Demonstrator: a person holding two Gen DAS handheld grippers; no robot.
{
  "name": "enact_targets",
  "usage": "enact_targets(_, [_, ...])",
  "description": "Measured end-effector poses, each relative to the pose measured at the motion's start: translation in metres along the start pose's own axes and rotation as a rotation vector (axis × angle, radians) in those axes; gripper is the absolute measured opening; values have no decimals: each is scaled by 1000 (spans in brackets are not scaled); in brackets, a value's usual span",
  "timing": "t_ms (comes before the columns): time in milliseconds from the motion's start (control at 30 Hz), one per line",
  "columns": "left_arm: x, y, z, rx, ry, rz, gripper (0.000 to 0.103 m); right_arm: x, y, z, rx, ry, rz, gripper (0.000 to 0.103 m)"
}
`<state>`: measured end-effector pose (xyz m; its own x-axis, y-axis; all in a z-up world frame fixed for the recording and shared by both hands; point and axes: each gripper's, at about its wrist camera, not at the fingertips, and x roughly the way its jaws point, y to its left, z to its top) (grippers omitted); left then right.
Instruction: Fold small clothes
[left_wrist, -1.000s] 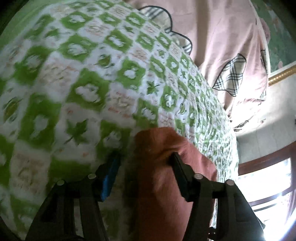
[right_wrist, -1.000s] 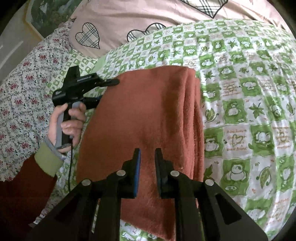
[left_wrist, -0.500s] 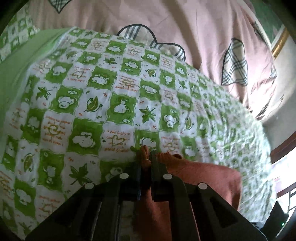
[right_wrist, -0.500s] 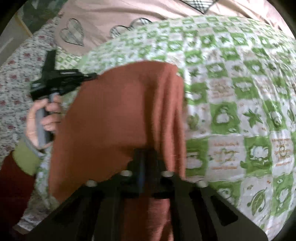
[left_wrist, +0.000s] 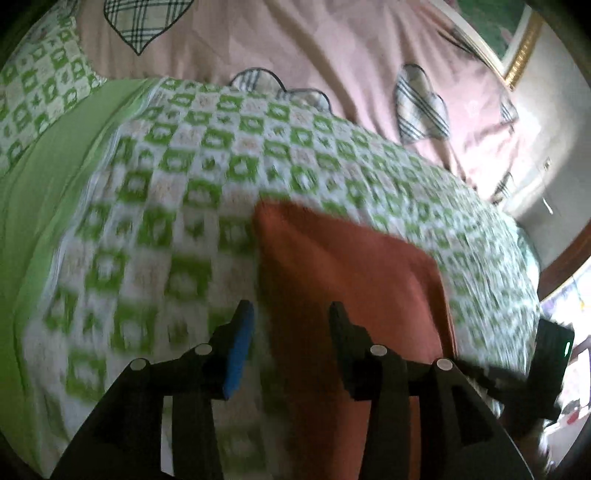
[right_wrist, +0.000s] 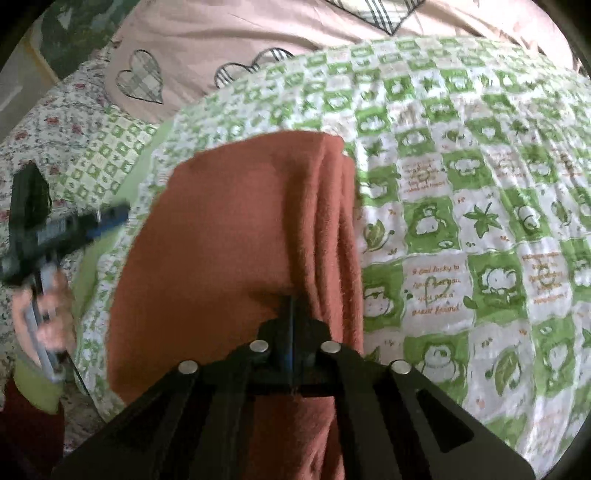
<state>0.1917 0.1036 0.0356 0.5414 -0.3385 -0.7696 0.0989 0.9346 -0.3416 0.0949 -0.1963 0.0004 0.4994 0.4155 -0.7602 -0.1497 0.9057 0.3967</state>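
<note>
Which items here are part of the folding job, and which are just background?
Job: folded rust-red fleece garment; right gripper, shut on it; left gripper, jaws just opened, clear of it.
Background: green-and-white checked bedspread; pink heart-patterned pillow; floral sheet.

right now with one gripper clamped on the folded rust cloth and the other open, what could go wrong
1. The right gripper is shut on only the near part of the rust-red fleecy cloth; lifting could let the stacked folds slide apart.
2. The left gripper, jaws just opened, holds nothing, so the cloth's left side may sag.
3. The green-and-white checked bedcover is soft and wrinkled; pressing could skew the fold.
</note>
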Motion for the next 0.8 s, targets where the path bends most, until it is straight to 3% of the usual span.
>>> enact_targets(133, [-7,-12,-52,25,67,19,47,-16,13,-15,-39,6,25,3])
enact_targets(233, [2,-12,-78,24,106,61,49,-13,13,-29,-74,44,-29,3])
enact_targets(433, [0,-2,-85,-51,110,50,53,-5,8,-34,-68,47,-40,3])
enact_targets(800, [-50,-21,-120,18,84,117,54,-53,25,-53,-70,1,12,8])
